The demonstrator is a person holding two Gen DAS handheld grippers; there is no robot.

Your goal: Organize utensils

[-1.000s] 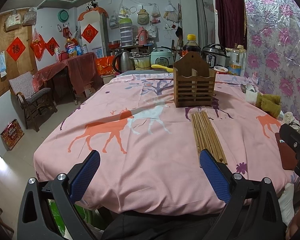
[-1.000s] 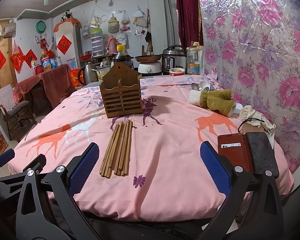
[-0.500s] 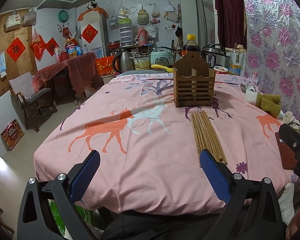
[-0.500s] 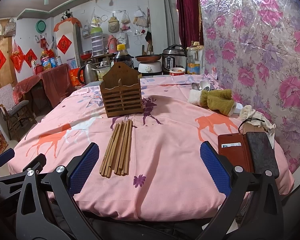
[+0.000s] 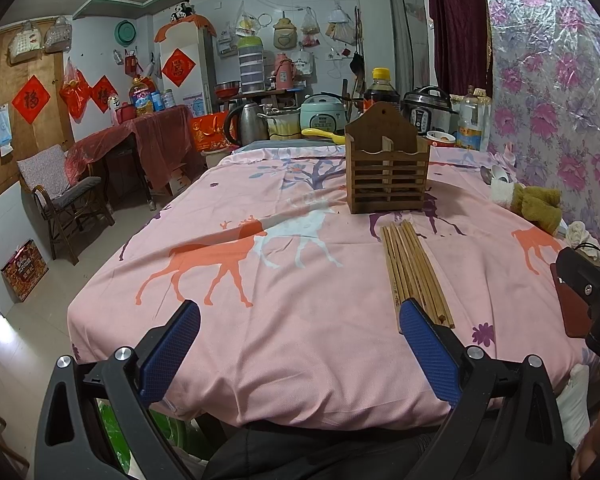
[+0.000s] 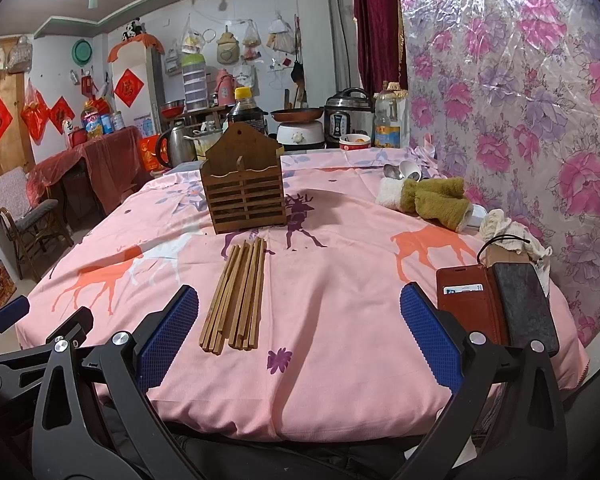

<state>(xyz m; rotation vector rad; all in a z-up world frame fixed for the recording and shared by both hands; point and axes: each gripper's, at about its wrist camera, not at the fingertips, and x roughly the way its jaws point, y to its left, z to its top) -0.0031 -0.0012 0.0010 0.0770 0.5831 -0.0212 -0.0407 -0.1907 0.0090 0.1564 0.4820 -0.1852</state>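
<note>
Chopsticks are lying in a loose bundle on the pink deer-print tablecloth, just this side of the slatted wooden holder, which sits upright at about 12 o'clock from them. Right gripper has its jaws spread wide with nothing in them, chopsticks at its 11 o'clock. Left gripper is spread wide and empty too, bundle at 1 o'clock. Phone in a wallet case at 3 o'clock.
</note>
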